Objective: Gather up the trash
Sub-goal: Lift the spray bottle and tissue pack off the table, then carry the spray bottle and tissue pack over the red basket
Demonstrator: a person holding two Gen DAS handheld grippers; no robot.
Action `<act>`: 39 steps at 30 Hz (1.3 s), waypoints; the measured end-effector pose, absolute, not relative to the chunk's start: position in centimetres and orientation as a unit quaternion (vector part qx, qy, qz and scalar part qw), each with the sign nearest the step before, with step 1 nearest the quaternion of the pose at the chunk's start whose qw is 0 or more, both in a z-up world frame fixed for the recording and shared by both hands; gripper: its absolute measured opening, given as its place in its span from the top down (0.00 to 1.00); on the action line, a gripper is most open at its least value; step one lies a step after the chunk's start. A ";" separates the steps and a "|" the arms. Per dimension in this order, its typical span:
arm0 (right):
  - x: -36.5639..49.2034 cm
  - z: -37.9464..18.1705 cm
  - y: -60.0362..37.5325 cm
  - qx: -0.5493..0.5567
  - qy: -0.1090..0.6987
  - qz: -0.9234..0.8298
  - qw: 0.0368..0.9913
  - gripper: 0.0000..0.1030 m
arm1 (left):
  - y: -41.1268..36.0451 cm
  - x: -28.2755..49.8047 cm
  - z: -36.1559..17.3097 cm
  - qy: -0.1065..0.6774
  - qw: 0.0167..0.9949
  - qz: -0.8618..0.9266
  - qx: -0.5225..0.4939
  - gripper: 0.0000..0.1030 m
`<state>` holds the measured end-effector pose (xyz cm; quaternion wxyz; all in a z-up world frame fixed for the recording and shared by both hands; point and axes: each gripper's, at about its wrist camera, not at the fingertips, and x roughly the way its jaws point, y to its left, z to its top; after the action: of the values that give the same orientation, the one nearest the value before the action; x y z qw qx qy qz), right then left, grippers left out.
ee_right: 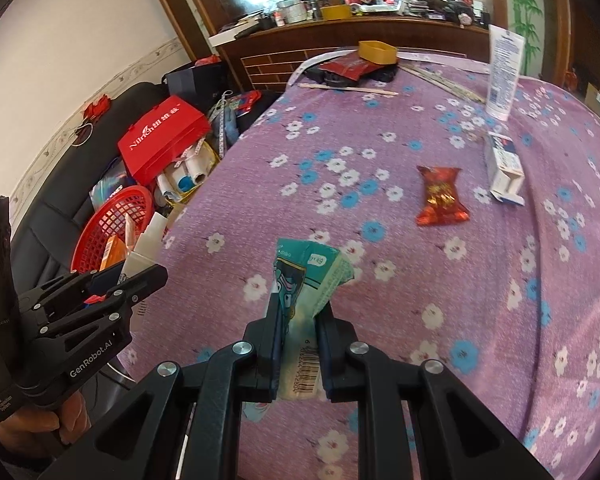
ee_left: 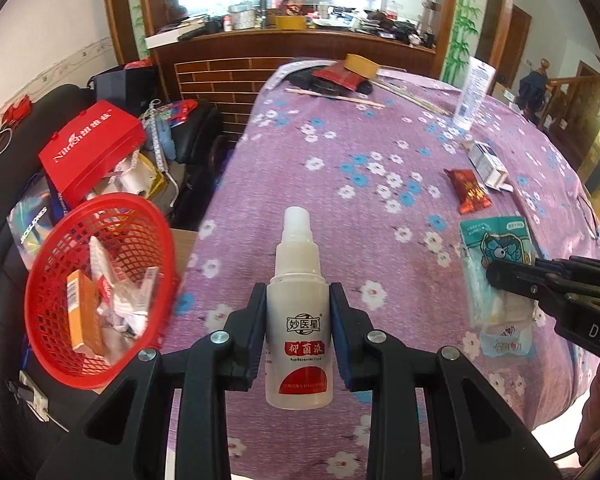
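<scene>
Item 1, left gripper (ee_left: 299, 322): clenched on a white plastic spray bottle with a red label (ee_left: 298, 316), pads on the bottle's shoulder, cap pointing away at 12 o'clock. The gripper tilts steeply downward over the purple floral tablecloth (ee_left: 340, 140).

Item 2, right gripper (ee_right: 300, 312): clamped on a teal crumpled plastic wrapper with a cartoon print (ee_right: 306, 280), the barcode end trailing back between the fingers. Same downward tilt.

Item 3, red plastic mesh basket (ee_left: 100, 280): at 9 o'clock of the left gripper, off the table edge, already holding cartons and paper scraps.

Item 4, uncollected on the cloth: red foil snack packet (ee_right: 440, 196), small white open carton (ee_right: 506, 170).

Risks, as judged:
- The smooth, round bottle could slip or swivel between the pads if tipped before it is over the basket.
- The limp wrapper could cling to a pad on release, or fall short of the rim.
- Both grippers heading for 1 basket may collide.
- The light basket near the edge could tip if knocked.
</scene>
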<state>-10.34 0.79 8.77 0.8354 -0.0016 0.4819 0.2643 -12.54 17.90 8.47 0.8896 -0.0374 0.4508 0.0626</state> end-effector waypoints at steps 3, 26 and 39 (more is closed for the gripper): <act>-10.1 9.1 2.3 -0.013 0.480 0.278 0.832 0.84 | 19.4 -12.7 8.9 0.446 0.891 0.075 -0.050 0.72; -8.5 11.8 20.3 -0.052 0.458 0.402 0.792 0.83 | 34.7 -16.4 9.1 0.432 0.871 0.196 -0.123 0.72; -7.6 10.4 26.4 -0.085 0.457 0.409 0.785 0.83 | 38.0 -16.6 7.8 0.439 0.868 0.200 -0.116 0.72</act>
<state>-7.59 26.36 10.36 0.7854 -0.0854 0.4569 0.4087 -16.57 37.98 7.75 0.8681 -0.1161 0.4392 0.2001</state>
